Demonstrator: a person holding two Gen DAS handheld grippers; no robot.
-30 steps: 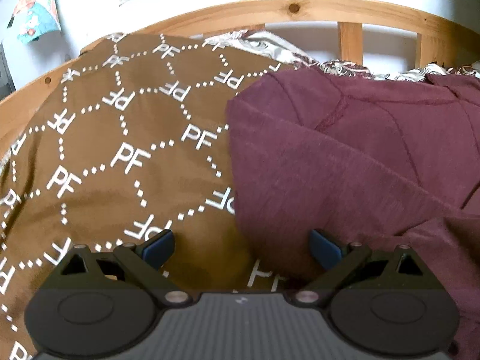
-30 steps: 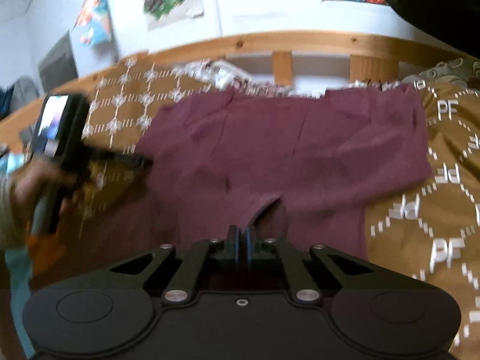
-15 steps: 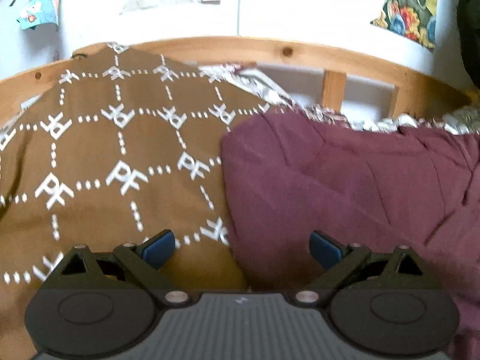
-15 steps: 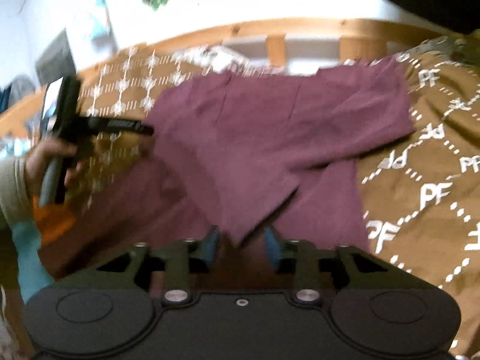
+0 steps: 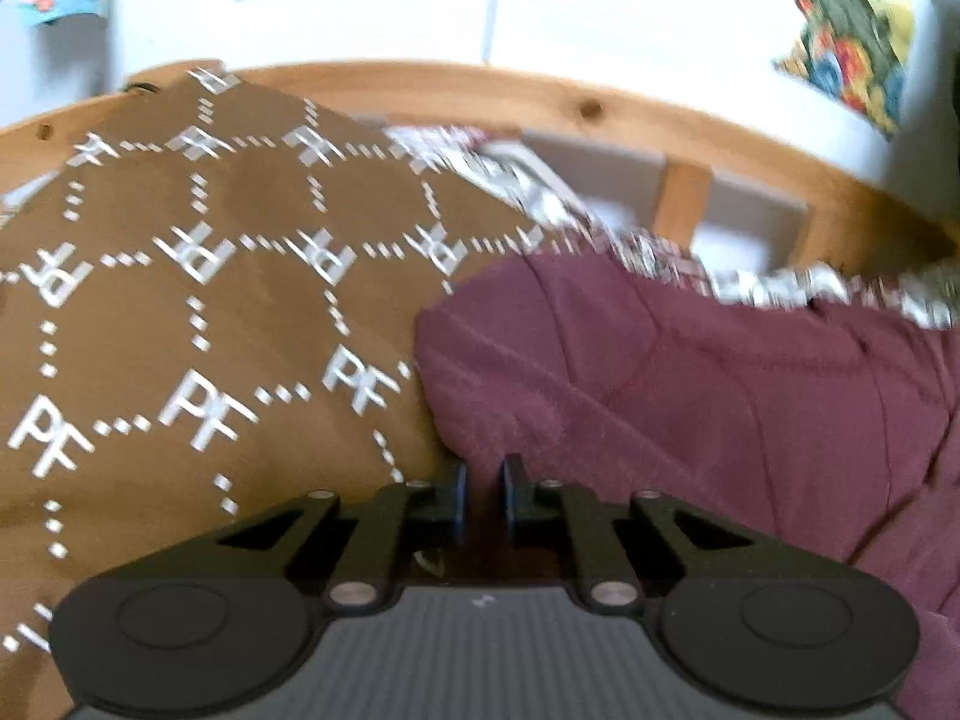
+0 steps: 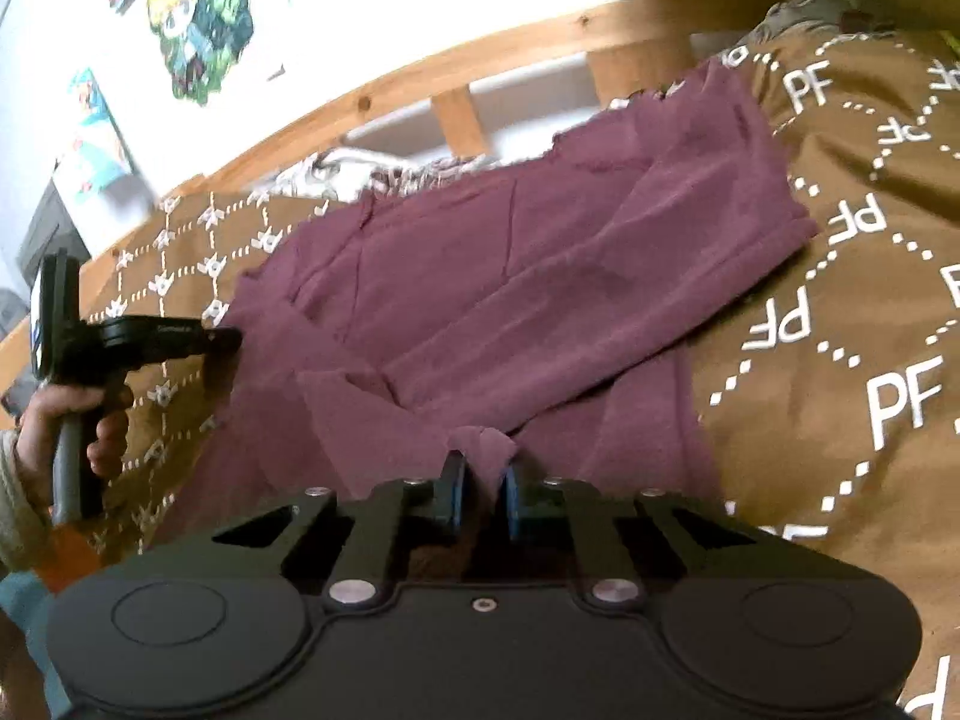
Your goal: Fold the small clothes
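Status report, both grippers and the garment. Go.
Right gripper shut on maroon garment, fold pinched. Left gripper just closed on its near edge. Garment rumpled on brown bedspread. Nothing in the way.

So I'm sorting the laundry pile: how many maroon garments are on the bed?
1: a maroon garment spread across the brown patterned blanket, beside the wooden bed rail. Others may lie out of view.
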